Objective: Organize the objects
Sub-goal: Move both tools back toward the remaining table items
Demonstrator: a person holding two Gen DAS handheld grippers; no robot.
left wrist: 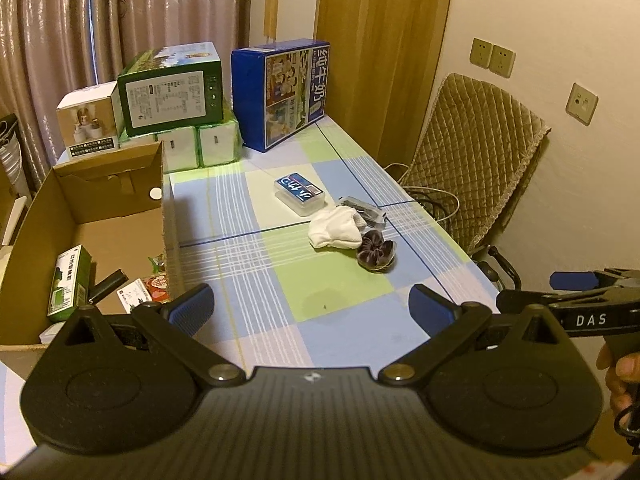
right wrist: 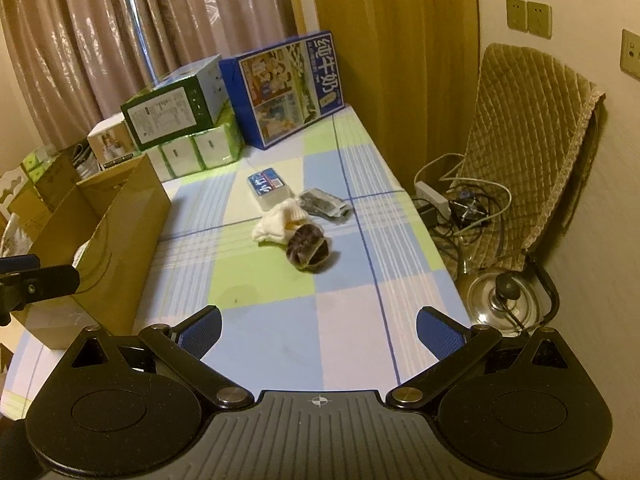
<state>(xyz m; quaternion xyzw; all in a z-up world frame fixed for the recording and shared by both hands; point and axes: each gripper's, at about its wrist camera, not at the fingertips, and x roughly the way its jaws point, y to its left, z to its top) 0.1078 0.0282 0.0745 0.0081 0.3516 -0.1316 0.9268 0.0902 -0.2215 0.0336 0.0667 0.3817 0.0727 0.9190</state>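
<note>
Item 1. Left tongs (left wrist: 311,308): released, blue pads spread wide, nothing between them; hovering over the near end of the surface (left wrist: 340,320), just right of the cardboard box (left wrist: 116,208).

Item 2. Right tongs (right wrist: 319,331): released likewise, empty, above the near right part of the surface.

Item 3. Cardboard box: open-topped, at the left edge of the surface. Already holds a green carton (left wrist: 68,282) and small packets (left wrist: 150,286). Judged to be the collecting container.

Item 4. Loose cluster, right of and beyond the box, well apart from both tongs. Nearest: dark scrunchie (right wrist: 309,249), touching a white sock (right wrist: 280,224). Behind them: a grey foil packet (right wrist: 325,202) and a clear case with blue label (right wrist: 269,188).

Item 5. Stacked cartons (left wrist: 172,88) and blue milk carton (left wrist: 286,92), beyond the box at the far end.

Risks, as judged: the sock and scrunchie touch, so closing on one may drag the other along. Soft fabric may slip from the pads. The flat foil packet offers little edge to pinch. The cluster sits toward the right edge; a nudge could push things off, down to the cables (right wrist: 460,204) and kettle (right wrist: 502,300).
</note>
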